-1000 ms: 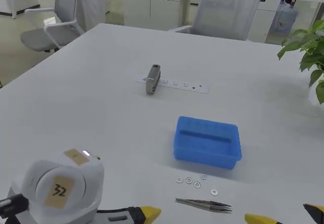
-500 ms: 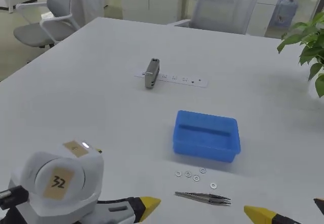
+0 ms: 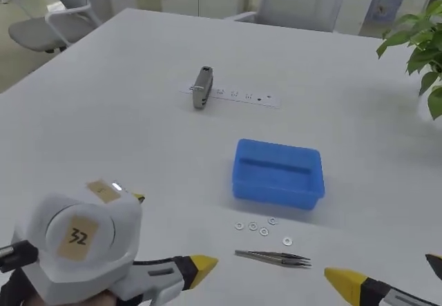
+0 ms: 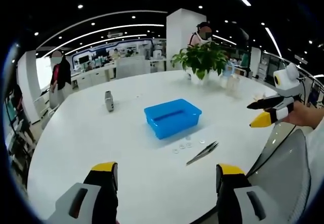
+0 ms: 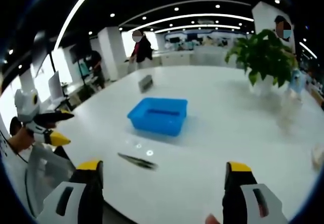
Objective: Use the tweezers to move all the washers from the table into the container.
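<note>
So here's where we're at: our left tongs (image 4: pixel 167 169) are spread wide with nothing between the yellow tips; our right tongs (image 5: pixel 163 166) are the same, jaws far apart and holding nothing; both are held at the near edge of the white bench (image 3: pixel 124 126). The tweezers (image 3: pixel 273 257) lie flat on the bench between the two tongs, untouched. Just beyond them sit the washers (image 3: pixel 263 231), five little rings as far as we can count; they're loose on the bench in a small cluster, with one a bit off to the right, nearest the tweezers. Right behind the washers is the blue container (image 3: pixel 276 194), a shallow rectangular tub standing apart from them.

Farther back a white power strip (image 3: pixel 242 97) lies on the bench with a grey plug-like block (image 3: pixel 201 88) at its left end; a leafy plant (image 3: pixel 418 50) pokes in at the right edge; office chairs (image 3: pixel 304 2) stand behind the far side. In the left gripper view the right tongs show up at the right, gripped in a hand (image 4: pixel 304 115); in the right gripper view the left tongs come in from the left, also spread open; people stand around in the background of both.
</note>
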Demonstrator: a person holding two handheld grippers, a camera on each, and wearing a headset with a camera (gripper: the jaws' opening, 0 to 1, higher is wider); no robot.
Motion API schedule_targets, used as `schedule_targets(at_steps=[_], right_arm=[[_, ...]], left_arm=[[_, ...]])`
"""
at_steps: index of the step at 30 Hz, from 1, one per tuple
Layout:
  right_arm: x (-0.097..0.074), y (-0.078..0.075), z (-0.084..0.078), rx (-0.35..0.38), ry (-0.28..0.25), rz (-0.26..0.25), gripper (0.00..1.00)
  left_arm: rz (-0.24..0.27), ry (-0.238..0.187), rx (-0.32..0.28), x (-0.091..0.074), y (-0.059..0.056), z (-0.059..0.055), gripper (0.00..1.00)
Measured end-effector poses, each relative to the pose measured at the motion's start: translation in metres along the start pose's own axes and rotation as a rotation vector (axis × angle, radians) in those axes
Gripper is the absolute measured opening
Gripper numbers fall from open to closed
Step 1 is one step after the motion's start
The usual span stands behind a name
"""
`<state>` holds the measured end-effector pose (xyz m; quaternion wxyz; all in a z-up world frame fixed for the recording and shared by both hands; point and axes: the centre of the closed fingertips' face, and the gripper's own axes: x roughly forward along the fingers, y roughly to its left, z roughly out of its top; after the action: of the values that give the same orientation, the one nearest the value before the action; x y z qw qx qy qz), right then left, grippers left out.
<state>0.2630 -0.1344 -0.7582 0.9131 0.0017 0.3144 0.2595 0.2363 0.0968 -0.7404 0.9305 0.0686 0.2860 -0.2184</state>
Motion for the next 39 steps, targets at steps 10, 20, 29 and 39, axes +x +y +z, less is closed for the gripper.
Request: schedule_targets(at_steps=[10,20,29,39], right_arm=[[0.002,0.001,-0.005,-0.009,0.037,0.004,0.96],[0.003,0.004,-0.012,-0.005,0.067,0.028,0.93],[0.001,-0.002,-0.023,0.026,0.105,0.025,0.92],[0.0,-0.01,-0.023,0.05,0.109,0.028,0.91]], left_arm=[[-0.091,0.02,0.06,0.02,-0.009,0.001,0.66],[-0.221,0.083,0.149,0.049,-0.02,-0.011,0.4],[-0.307,0.149,0.21,0.083,-0.031,-0.028,0.27],[-0.396,0.202,0.261,0.119,-0.046,-0.037,0.24]])
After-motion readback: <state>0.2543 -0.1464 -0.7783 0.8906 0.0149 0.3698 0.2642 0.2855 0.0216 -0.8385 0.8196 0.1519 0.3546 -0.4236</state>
